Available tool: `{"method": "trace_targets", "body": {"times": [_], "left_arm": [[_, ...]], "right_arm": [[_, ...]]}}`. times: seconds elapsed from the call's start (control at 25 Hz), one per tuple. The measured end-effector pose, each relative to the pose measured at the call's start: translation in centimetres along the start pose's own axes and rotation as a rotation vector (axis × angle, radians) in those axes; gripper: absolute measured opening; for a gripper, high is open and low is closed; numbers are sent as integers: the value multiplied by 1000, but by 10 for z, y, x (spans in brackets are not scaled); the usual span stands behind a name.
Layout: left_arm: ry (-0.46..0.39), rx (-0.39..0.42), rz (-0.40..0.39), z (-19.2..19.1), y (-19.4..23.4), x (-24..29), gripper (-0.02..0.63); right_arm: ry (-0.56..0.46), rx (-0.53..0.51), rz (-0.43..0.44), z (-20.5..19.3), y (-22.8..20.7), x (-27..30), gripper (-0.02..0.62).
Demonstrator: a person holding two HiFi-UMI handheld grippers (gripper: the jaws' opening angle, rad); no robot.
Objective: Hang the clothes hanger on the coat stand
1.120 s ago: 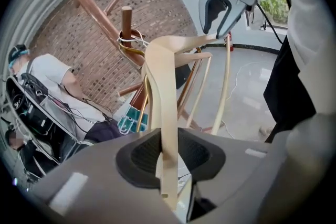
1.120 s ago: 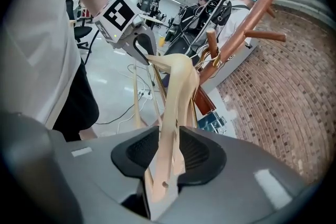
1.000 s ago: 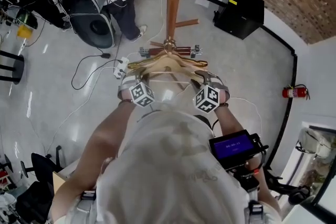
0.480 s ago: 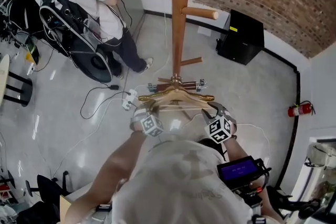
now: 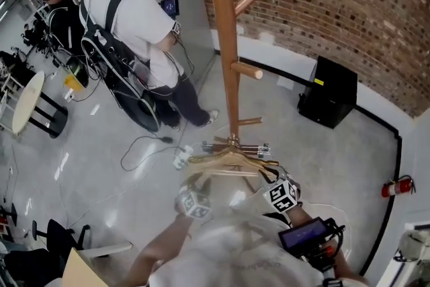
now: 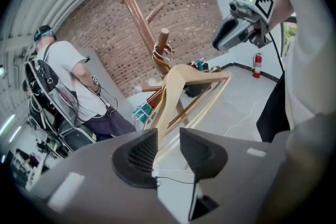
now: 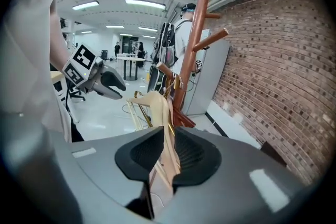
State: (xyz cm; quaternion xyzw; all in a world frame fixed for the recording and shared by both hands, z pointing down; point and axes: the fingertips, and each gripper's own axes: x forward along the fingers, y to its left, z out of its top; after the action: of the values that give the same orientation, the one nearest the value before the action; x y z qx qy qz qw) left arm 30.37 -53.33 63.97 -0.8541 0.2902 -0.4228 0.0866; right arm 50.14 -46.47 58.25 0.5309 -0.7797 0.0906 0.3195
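hanger [image 5: 232, 159] before coat stand [image 5: 224, 44], person [image 5: 138, 23] left

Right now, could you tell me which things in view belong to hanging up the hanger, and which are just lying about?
In the job: wooden hanger; coat stand; right gripper, jaws just closed on the hanger; left gripper, jaws just opened, hanger end loose between them.
Lying about: black box; fire extinguisher; floor power strip; stool.

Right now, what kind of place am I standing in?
Probably an indoor lab or workshop rather than a home: a bare brick wall, loose cables trailing over a glossy grey floor, and a fire extinguisher by the wall.
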Motion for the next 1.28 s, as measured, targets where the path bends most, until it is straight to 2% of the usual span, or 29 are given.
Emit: {"method": "trace_targets", "body": {"times": [0.12,0.28,0.36,0.48,0.68,0.88,1.08,1.28], "left_arm": [[-46,-119,3,12,-17,-32,68],[-154,-224,59,60,-20,-55,20],[-188,-294,81,71,-25,-60,6],[-217,-440,94,83,-45,-77,2],[-293,-681,130,106,-40,-90,2],[-348,-737,165,136,-64,-107,2],[-362,-760,196,154,-81,-113,2],[-371,-743,238,167,-85,-128,2]], "right_arm": [[-51,-22,54,14,5,-8,57],[-128,-29,106,32,-10,-17,29],[-172,-17,142,40,-12,-25,18],[-224,28,225,44,-6,-48,14],[-335,76,382,63,-9,-65,14],[-366,87,509,64,-2,-94,14],[-371,103,562,58,-3,-110,14],[-408,114,584,60,-9,-119,14]]}}
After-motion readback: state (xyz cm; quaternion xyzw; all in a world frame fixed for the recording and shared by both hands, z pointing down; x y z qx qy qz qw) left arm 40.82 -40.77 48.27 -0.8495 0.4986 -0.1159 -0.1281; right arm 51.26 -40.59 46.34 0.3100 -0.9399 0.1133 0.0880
